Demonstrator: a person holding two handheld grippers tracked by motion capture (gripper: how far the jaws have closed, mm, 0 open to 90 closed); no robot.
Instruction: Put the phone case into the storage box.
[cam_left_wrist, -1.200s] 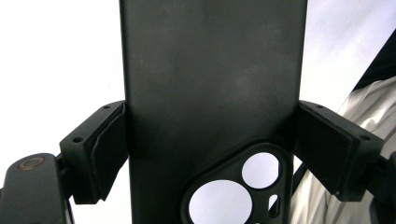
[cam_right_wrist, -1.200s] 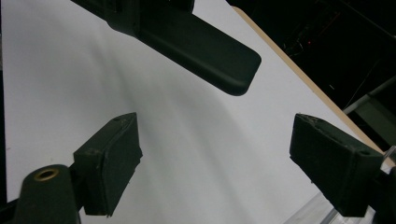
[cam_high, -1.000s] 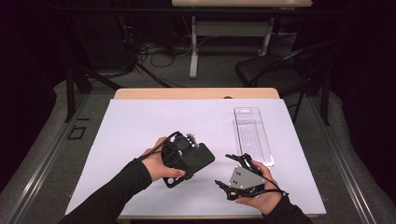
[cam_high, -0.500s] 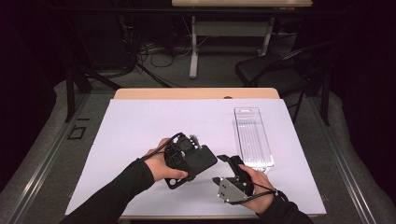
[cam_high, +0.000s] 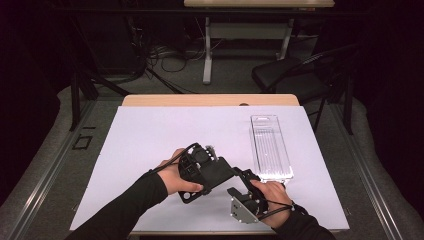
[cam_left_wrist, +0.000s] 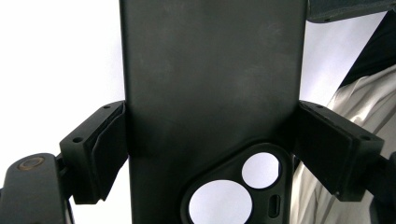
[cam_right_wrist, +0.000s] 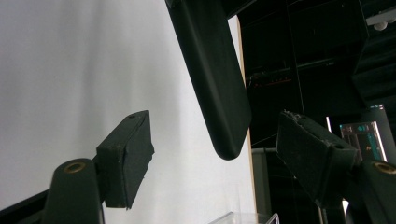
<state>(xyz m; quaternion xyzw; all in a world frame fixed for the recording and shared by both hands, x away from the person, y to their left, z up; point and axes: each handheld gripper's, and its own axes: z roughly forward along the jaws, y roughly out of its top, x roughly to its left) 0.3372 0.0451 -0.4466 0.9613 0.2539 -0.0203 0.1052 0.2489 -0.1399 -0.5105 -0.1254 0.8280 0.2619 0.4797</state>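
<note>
Left gripper (cam_left_wrist: 212, 140) has the black phone case (cam_left_wrist: 210, 84) clamped by its edges. The case's free end hangs between the right gripper (cam_right_wrist: 215, 163) pads, which have just been closing but aren't touching. Handover's half done; right-side grip still left.

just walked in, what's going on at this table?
A person works two handheld grippers over a white-covered table. The left gripper is clamped across a black phone case, holding it off the surface. The right gripper sits at the case's free end with its jaws either side of it, not touching; they have just been closing. A clear plastic tray lies on the table beyond the right hand.
</note>
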